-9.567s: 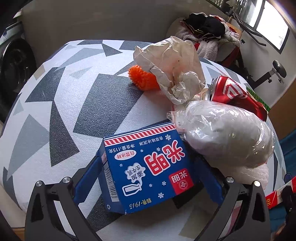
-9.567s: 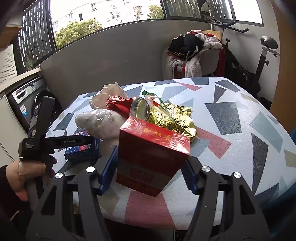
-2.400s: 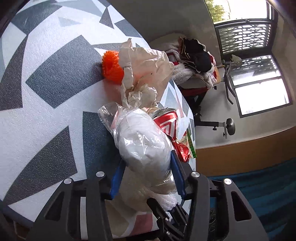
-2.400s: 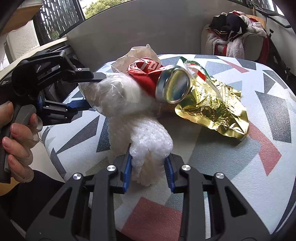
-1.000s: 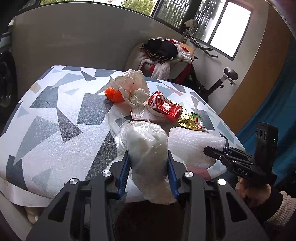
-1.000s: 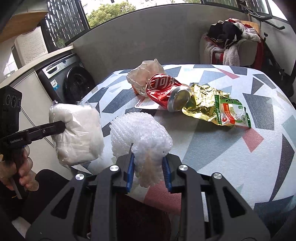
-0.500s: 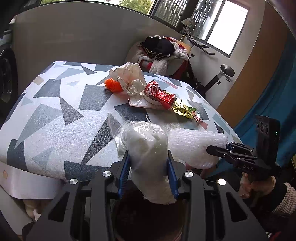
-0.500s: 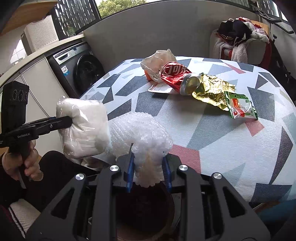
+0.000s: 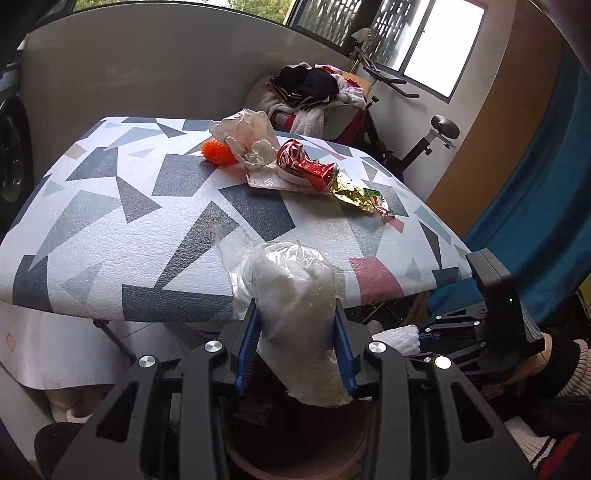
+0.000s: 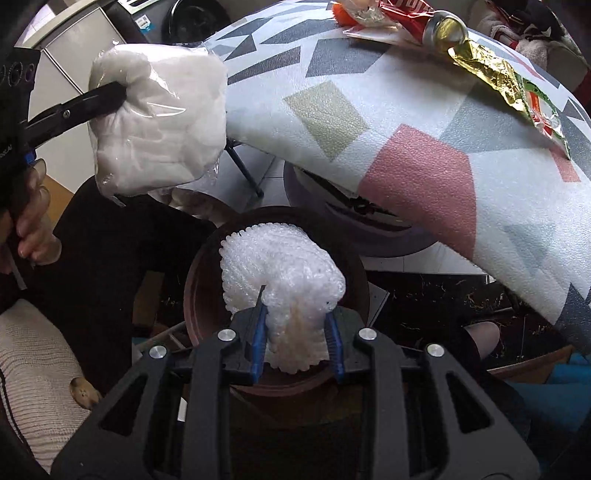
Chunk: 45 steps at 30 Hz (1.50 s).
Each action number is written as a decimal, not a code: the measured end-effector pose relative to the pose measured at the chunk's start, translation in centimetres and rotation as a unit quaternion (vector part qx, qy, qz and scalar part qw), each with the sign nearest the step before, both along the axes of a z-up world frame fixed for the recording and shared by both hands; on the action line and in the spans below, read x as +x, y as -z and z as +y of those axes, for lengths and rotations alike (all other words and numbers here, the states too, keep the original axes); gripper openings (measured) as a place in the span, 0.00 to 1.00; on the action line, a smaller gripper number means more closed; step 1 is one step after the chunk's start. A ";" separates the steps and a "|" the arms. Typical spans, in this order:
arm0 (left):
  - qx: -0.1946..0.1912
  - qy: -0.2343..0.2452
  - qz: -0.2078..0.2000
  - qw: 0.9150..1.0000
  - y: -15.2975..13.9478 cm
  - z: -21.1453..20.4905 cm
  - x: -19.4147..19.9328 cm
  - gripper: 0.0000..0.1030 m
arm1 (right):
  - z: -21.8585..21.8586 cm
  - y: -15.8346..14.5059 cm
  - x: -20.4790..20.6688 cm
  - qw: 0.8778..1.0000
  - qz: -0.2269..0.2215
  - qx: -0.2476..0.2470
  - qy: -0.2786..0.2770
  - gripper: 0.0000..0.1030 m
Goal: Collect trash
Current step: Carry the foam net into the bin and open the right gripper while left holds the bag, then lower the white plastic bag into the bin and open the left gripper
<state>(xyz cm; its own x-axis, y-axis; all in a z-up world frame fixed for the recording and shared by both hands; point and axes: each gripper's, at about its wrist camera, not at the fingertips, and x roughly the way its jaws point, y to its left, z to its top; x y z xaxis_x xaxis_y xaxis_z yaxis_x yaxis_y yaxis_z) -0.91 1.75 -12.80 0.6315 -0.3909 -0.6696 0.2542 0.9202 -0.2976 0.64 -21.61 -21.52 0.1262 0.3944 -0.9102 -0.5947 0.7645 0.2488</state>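
Observation:
My left gripper (image 9: 297,328) is shut on a clear plastic bag of white stuffing (image 9: 295,295), held off the table's near edge above a round brown bin (image 9: 295,458). In the right wrist view the same plastic bag (image 10: 159,125) hangs at upper left in the left gripper's fingers (image 10: 92,101). My right gripper (image 10: 295,332) is shut on a wad of white foam netting (image 10: 284,266), pointing steeply down over the brown bin (image 10: 199,288). A crushed red can (image 9: 306,166), a gold foil wrapper (image 9: 354,192), a crumpled pale bag (image 9: 247,136) and an orange spiky ball (image 9: 216,153) lie on the table.
The table has a white cloth with grey, blue and pink shapes (image 9: 122,221). A chair piled with clothes (image 9: 314,96) and an exercise bike (image 9: 424,140) stand beyond it. A washing machine (image 10: 192,18) is at the left. A person's dark lap and cream sleeve (image 10: 33,362) flank the bin.
Both grippers have drawn back off the table with their loads. The right gripper has tipped steeply down and lowered the foam netting over the bin.

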 end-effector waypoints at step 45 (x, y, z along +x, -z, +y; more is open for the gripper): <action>0.042 0.114 0.033 0.992 6.2 -3.2 -0.6 0.36 | -3.4 -3.3 1.6 0.969 -0.184 0.079 0.143 0.94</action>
<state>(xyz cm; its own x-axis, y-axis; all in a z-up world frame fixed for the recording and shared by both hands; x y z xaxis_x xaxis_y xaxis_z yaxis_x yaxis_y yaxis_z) -1.47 -1.47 -18.98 0.4870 -0.4605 -0.7421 0.4419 0.8628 -0.2455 2.19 -24.99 -18.23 0.5548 0.4274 -0.7138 -0.4356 0.8802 0.1884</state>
